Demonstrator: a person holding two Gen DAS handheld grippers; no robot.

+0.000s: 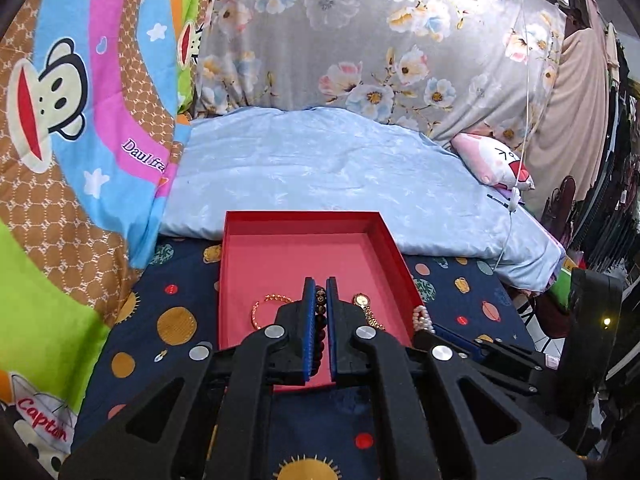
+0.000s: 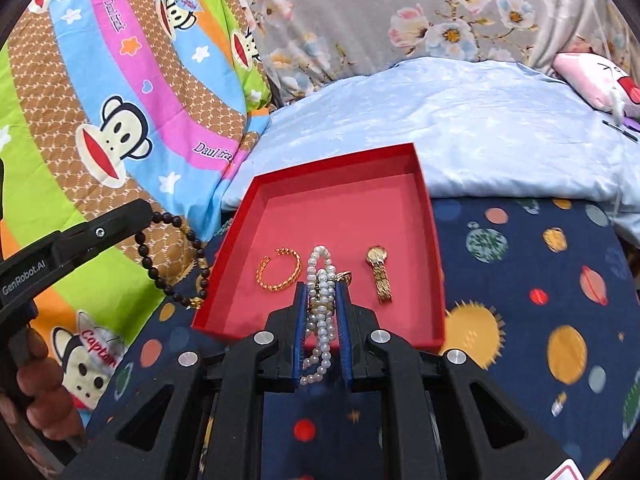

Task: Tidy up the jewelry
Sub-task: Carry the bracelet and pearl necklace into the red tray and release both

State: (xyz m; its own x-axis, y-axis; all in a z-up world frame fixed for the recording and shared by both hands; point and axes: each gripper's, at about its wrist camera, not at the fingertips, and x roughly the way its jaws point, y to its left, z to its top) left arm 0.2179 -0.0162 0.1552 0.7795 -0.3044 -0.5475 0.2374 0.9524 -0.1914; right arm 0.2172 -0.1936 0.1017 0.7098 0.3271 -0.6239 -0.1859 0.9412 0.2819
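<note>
- Left gripper (image 1: 320, 280), lower centre of the left wrist view: blue-padded jaws pressed together on a dark bead bracelet (image 1: 321, 320), whose beads show in the narrow slot between the pads. In the right wrist view the same bracelet (image 2: 176, 258) hangs as a loop from this gripper's tip at the left edge, over the cartoon-print quilt, outside the tray. A hand (image 2: 38, 392) grips the handle at lower left.
- Right gripper (image 2: 322, 286), lower centre of the right wrist view: jaws drawn in on a bunched pearl strand (image 2: 322, 320), which trails down between the pads over the tray's near edge. Something gold sits in the bunch; what it is cannot be told.
- Red tray (image 2: 236, 248), just beyond both grippers, lying on a dark blue planet-print sheet (image 2: 520, 280).
- Inside the tray, left: a gold twisted bangle (image 2: 279, 269), flat on the floor, apart from the pearls.
- Inside the tray, right: a gold wristwatch (image 2: 380, 270), dial toward the far side, band toward the near side.
- Beyond the tray: a pale blue pillow (image 2: 480, 128).
- Upper left: a monkey-print quilt (image 2: 120, 100).
- Upper right: a pink plush toy (image 2: 596, 80).
- Top: grey floral fabric (image 1: 360, 40).
</note>
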